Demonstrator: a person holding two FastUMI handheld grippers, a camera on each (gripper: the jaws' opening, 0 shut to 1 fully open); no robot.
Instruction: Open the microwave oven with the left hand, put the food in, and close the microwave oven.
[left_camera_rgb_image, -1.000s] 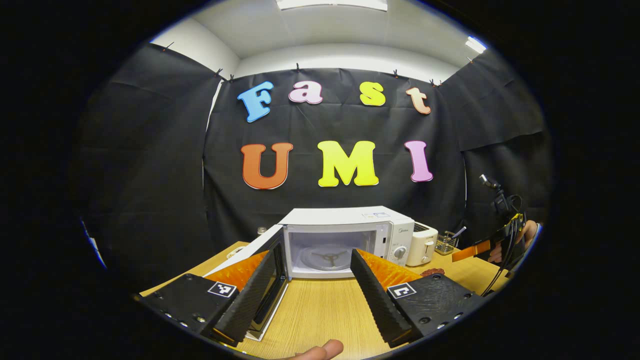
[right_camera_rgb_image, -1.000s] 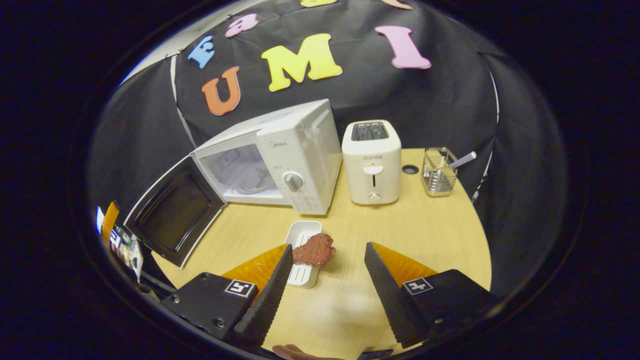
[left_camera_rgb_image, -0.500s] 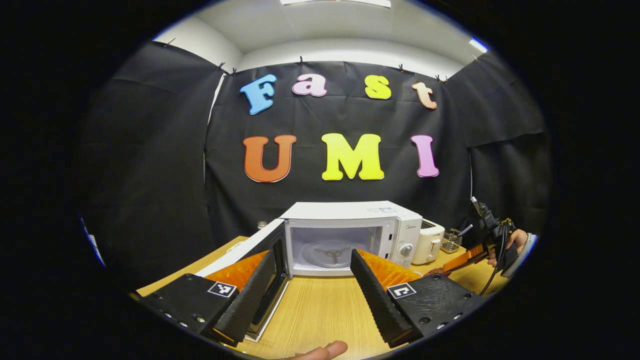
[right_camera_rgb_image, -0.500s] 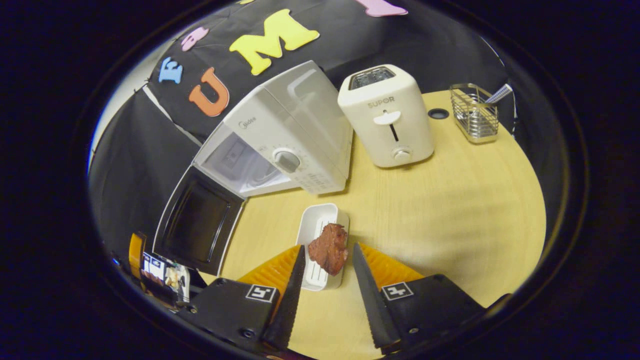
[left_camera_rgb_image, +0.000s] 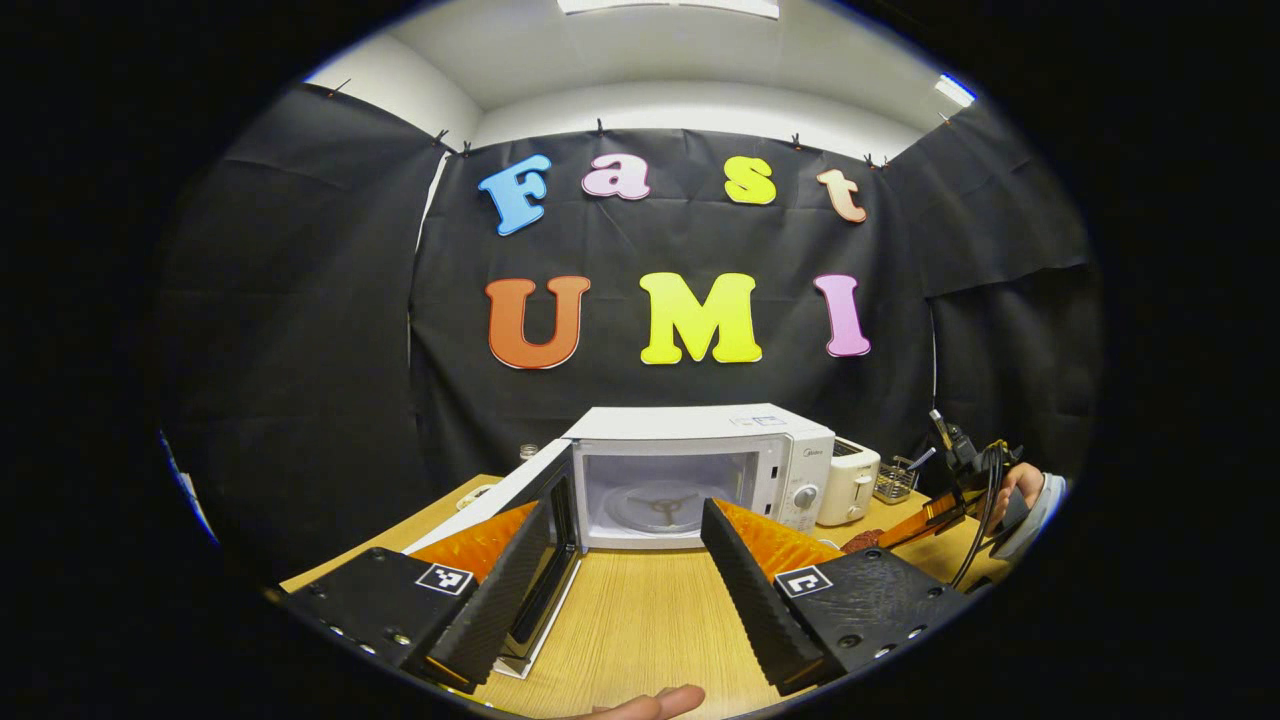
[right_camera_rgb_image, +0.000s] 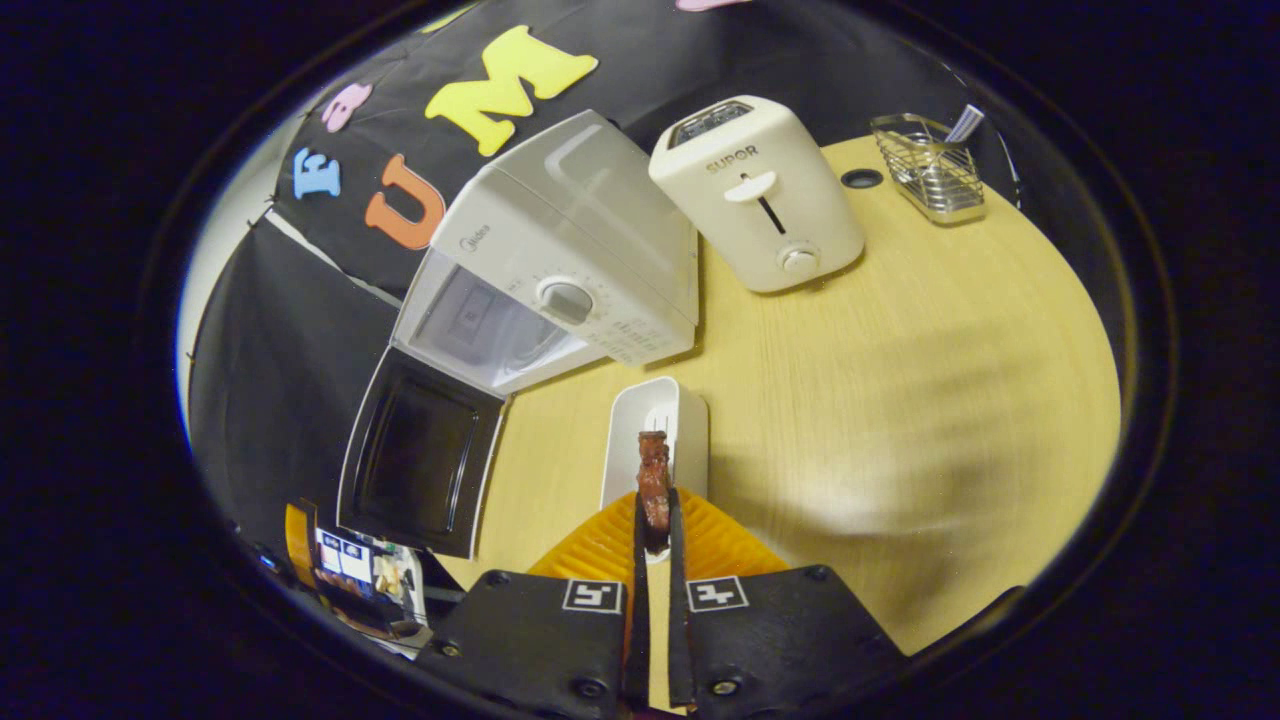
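Right gripper (right_camera_rgb_image: 652, 500): jaws drawn in narrow, both fingers pressing a reddish-brown piece of meat (right_camera_rgb_image: 654, 482) between them. Meat sits just over the near end of a white ridged tray (right_camera_rgb_image: 655, 425) on the wooden table (right_camera_rgb_image: 900, 350); whether it touches the tray, cannot tell.

Microwave oven (right_camera_rgb_image: 560, 280) stands beyond the tray, white, its door (right_camera_rgb_image: 420, 455) swung fully open toward the near left, dark window panel facing up. Cream toaster (right_camera_rgb_image: 760, 195) just beside the microwave's right side. Wire cutlery basket (right_camera_rgb_image: 925, 165) farther right, near the table's back edge, a utensil handle sticking out of it.

Left gripper (left_camera_rgb_image: 625, 560): jaws spread wide, nothing between them, held low over the table in front of the microwave oven (left_camera_rgb_image: 700, 470). Cavity visible straight ahead, glass turntable (left_camera_rgb_image: 660, 505) inside. Open door (left_camera_rgb_image: 535, 560) runs along the left finger's side. A fingertip (left_camera_rgb_image: 650, 703) shows at the bottom edge.

In the left gripper view, far right: a hand (left_camera_rgb_image: 1010, 490) in a pale sleeve holding the other gripper, angled down toward the table, cables trailing
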